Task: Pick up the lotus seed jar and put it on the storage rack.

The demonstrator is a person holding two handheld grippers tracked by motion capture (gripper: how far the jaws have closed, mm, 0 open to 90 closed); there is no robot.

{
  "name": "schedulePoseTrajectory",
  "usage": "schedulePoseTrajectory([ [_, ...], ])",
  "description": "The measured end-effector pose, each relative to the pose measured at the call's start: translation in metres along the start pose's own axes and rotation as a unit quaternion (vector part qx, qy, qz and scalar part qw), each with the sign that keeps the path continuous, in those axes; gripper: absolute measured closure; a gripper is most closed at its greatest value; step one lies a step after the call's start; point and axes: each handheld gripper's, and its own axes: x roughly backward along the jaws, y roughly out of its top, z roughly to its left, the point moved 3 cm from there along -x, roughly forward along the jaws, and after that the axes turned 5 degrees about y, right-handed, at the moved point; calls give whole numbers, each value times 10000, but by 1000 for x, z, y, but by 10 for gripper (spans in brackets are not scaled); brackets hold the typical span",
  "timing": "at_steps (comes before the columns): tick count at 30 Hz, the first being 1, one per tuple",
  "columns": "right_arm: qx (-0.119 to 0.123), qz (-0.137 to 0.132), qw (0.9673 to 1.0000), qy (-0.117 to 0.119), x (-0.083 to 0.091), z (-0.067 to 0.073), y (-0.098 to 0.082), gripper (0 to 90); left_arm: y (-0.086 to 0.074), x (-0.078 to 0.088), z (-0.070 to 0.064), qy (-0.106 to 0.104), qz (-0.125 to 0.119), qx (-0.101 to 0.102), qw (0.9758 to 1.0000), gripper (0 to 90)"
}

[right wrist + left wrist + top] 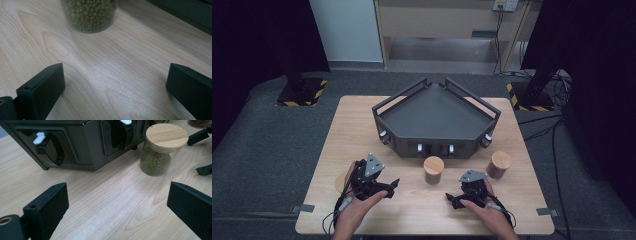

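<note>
High view: bean jar [433,169] upright, lid up

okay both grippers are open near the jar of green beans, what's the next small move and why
Probably ease the right gripper forward around the clear glass jar of green beans with a wooden lid: its jaws stand wide open, the jar sits straight ahead, untouched, on the light wooden table.
</note>
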Motion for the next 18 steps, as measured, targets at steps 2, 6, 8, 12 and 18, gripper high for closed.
schedulePoseTrajectory([
  [2,0,1,10000,0,0,0,0,23,-1,0,1,7,2,9,10000,25],
  [6,0,0,10000,0,0,0,0,23,-5,2,5,16,-10,30,10000,24],
  [8,0,0,10000,0,0,0,0,23,-7,2,6,27,-13,55,10000,23],
  [12,-2,0,10000,0,0,0,0,23,-11,5,10,75,-35,106,9999,22],
  [18,-1,0,10000,0,0,0,0,23,-16,9,17,140,-68,159,9998,22],
])
